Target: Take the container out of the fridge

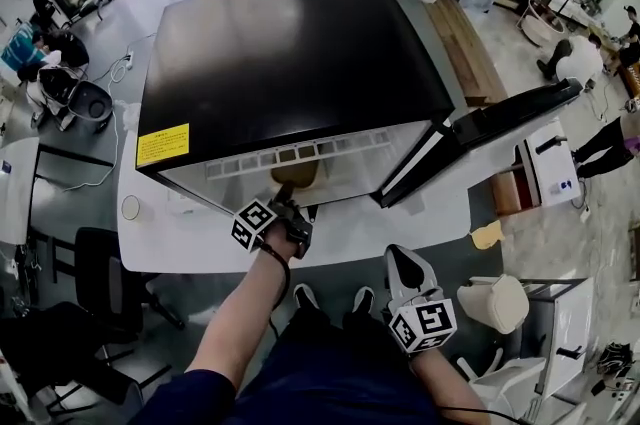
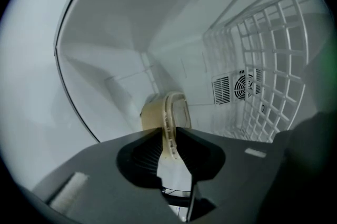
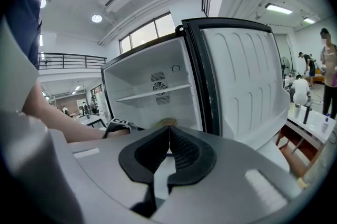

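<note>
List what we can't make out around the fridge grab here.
- Contents of the container: only its side shows in left gripper view; mostly under the fridge top in head view.
- Its base: behind the left gripper in that gripper's view.
- Text on the yellow label: too small.

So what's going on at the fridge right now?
The person's left tool is inside the open fridge, clamped on the rim of a beige container that is not yet out. The right tool is outside, shut and empty, pointing at the open door.
</note>
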`<state>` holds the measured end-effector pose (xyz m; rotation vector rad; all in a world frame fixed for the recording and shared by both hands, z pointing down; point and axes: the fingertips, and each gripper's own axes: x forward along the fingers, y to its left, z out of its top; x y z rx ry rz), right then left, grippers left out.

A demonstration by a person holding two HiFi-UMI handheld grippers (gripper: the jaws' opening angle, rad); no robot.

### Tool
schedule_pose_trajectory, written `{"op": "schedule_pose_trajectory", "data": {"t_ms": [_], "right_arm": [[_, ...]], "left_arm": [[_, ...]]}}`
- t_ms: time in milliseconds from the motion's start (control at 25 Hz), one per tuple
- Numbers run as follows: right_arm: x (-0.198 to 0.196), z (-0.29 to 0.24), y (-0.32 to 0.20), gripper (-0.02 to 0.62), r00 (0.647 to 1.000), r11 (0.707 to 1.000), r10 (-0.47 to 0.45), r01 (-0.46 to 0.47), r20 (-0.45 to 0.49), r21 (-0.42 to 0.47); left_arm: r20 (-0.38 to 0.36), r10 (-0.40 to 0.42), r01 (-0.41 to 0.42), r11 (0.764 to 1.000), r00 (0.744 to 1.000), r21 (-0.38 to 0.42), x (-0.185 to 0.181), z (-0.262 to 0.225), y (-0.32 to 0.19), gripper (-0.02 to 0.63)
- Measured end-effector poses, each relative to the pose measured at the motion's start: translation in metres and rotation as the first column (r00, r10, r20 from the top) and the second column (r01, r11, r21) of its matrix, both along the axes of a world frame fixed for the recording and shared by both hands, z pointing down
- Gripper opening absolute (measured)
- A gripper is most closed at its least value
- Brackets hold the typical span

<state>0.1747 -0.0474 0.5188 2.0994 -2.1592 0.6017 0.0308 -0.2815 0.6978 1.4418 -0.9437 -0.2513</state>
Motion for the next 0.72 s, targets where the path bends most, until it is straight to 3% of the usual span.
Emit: {"op": "schedule_pose_trajectory", "data": {"t_ms": [280,720], "right_arm": [[-0.003,0.001,-0.003,0.008,0.999,0.999,-0.045,0.045,0.009,-0.006],[-0.017,0.006,-0.013,0.008,0.988,0.988,-0.154,0.155,0.03,-0.009]], "left_arm": [[0.005,-0.004,0.004,1.0,1.0,0.007,-0.005,-0.003,0.005,0.08],[0.043,0.06,-0.061,0.998,0.997,0.02,-0.011,-0.01,0.024,0.054]]}}
